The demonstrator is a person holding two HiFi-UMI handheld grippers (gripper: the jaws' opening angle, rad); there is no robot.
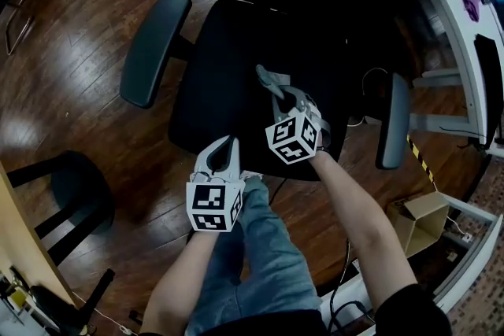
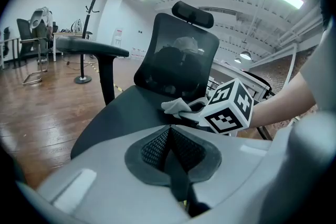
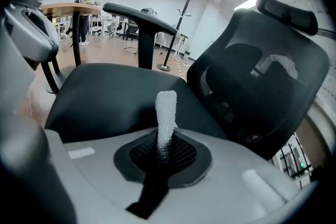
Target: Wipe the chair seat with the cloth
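Items, left to right, all placed against the chair seat (image 1: 224, 67):

1. Stool (image 1: 75, 185), dark, on the wood floor (image 1: 71, 20), well left of the chair seat and nearer to us.
2. Left armrest (image 1: 153, 51), padded, just beside the chair seat's left edge.
3. Chair seat itself, black, in the middle of the head view, with the backrest (image 3: 262, 81) rising at its far side.
4. Left gripper (image 2: 169, 138), held over the chair seat's near edge. We see its jaws closed pad to pad, with nothing between them.
5. Right gripper (image 3: 161, 147), over the right half of the chair seat and further in than the left gripper. Its jaws are clamped on the cloth.
6. Cloth (image 3: 167, 110), white and nubbly, sticking out past the jaw tips as a narrow strip over the chair seat. We cannot tell whether it touches the surface.
7. Right armrest (image 1: 394, 122), just beside the chair seat's right edge.
8. Cardboard box (image 1: 421, 220), open, on the floor well right of the chair seat.
9. Bench (image 1: 461, 20), white, far right of the chair seat.
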